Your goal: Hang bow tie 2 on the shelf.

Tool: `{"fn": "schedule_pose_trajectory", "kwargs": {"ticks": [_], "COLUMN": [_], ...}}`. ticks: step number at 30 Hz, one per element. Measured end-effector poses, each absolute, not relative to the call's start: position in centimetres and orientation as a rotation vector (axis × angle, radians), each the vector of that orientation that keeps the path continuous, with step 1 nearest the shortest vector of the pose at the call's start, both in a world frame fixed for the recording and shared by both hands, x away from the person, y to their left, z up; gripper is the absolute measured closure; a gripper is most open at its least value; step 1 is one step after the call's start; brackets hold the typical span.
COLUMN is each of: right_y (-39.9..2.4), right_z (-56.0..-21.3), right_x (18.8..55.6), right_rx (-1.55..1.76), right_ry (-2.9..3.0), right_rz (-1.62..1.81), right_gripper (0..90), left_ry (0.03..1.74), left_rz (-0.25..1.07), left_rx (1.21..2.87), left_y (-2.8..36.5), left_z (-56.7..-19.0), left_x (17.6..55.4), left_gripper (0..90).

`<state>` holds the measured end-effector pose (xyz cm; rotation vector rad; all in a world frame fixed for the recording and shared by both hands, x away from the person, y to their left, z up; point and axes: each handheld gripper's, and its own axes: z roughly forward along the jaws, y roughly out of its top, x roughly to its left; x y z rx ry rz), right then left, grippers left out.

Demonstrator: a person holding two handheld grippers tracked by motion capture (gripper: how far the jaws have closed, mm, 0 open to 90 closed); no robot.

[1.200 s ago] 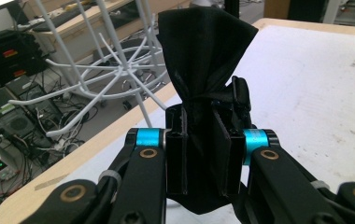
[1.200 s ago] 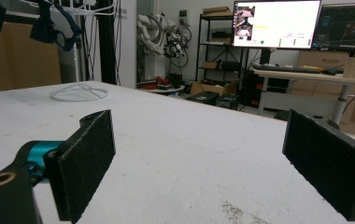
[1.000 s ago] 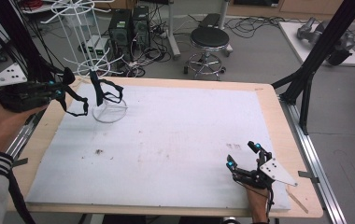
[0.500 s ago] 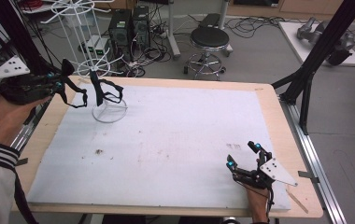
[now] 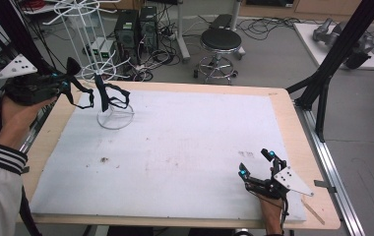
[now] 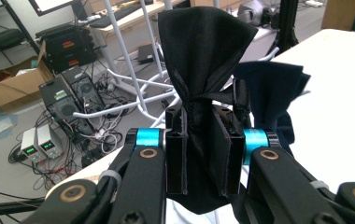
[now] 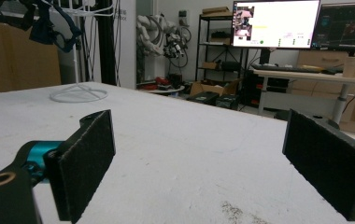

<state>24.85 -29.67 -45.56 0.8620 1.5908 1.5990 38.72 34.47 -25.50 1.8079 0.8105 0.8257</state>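
Hanging step: left gripper (image 6: 202,158) fingers clamp black cloth (image 6: 202,60) beside white rack (image 5: 113,105); next, drape it on an arm; right gripper (image 5: 258,166) rests wide open, empty.

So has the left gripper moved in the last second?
Yes, slightly. In the high view the left gripper, shut on the black cloth, has drifted up and away from the table's left edge.

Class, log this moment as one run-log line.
left gripper: shut on black cloth | cloth: lifted beside white wire stand | right gripper: open, idle on table
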Motion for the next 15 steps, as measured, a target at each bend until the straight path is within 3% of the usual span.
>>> {"fn": "schedule_pose_trajectory", "kwargs": {"ticks": [15], "right_y": [-29.7], "right_z": [-45.6], "right_x": [24.9], "right_rx": [0.858], "right_ry": [1.582], "right_rz": [1.601], "right_gripper": [8.7], "left_ry": [0.851], "left_rz": [0.857], "left_rx": [1.822], "left_y": [33.5], "left_z": [-25.1], "left_x": [40.3], "left_gripper": [76.8]}}
